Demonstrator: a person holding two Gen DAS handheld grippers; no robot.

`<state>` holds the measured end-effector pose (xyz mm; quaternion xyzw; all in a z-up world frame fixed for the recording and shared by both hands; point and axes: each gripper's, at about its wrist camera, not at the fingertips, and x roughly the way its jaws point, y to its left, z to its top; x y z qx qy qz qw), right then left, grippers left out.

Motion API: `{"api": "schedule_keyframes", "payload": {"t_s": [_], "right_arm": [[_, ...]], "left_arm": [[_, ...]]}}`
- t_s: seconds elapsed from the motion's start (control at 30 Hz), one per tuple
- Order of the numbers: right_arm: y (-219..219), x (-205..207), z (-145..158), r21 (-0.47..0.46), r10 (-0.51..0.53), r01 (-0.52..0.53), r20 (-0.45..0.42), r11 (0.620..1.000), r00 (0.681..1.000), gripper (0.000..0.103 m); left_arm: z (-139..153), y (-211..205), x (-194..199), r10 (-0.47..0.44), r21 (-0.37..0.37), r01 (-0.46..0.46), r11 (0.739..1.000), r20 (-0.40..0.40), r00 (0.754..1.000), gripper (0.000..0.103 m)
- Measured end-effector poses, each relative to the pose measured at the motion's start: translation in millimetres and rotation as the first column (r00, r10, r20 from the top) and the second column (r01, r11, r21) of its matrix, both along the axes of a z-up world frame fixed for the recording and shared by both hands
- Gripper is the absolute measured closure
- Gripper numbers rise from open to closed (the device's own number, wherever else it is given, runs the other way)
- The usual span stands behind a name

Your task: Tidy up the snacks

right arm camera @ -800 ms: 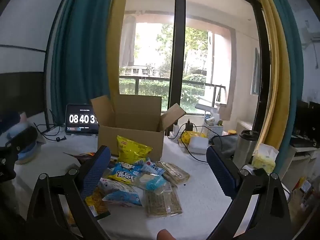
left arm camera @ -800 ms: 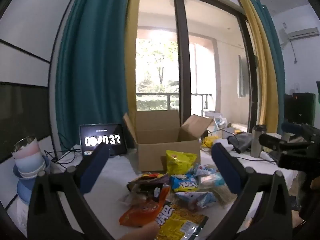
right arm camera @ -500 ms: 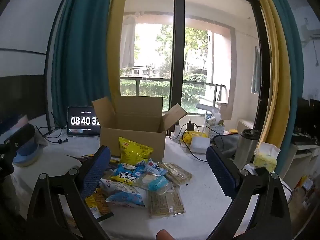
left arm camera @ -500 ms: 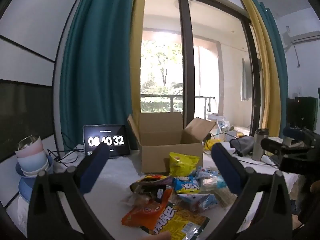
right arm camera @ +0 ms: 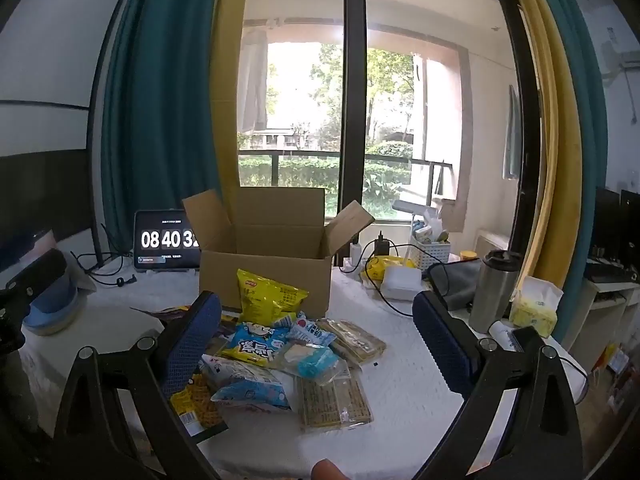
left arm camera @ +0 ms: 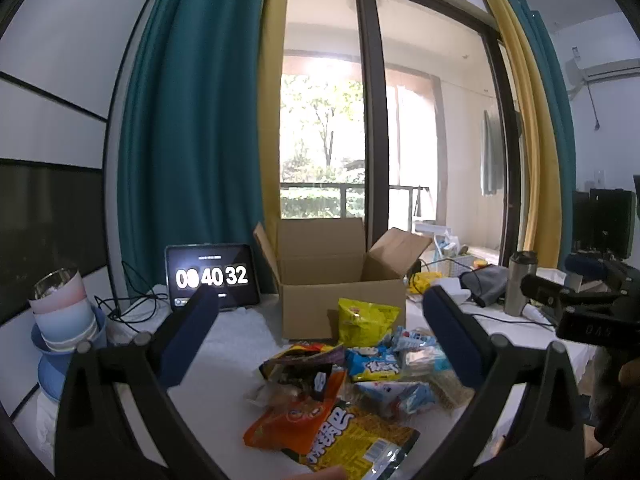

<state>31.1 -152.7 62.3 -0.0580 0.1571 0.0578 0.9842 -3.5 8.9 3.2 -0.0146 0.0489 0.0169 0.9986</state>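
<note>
Jaws on the left gripper (left arm camera: 320,340) and right gripper (right arm camera: 316,340) gape wide, empty. The snack pile (right arm camera: 280,356) lies below both, just before the open cardboard box (right arm camera: 266,276). The right looks nearer.

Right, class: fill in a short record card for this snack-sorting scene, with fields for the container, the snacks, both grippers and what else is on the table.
container: cardboard box, flaps open, upright behind the snacks
snacks: loose pile of packets on the white table; yellow bag leans against the box front
left gripper: open, holds nothing
right gripper: open, holds nothing
other items: tablet clock, steel tumbler, stacked bowls
</note>
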Motion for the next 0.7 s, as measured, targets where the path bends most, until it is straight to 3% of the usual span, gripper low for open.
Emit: {"api": "schedule_keyframes", "payload": {"t_s": [0.7], "right_arm": [[-2.0, 2.2, -3.0, 0.012, 0.005, -0.004, -0.017, 1.000, 1.000, 0.005]], "left_arm": [[-1.5, -0.3, 3.0, 0.011, 0.013, -0.011, 1.000, -0.012, 1.000, 0.000]]}}
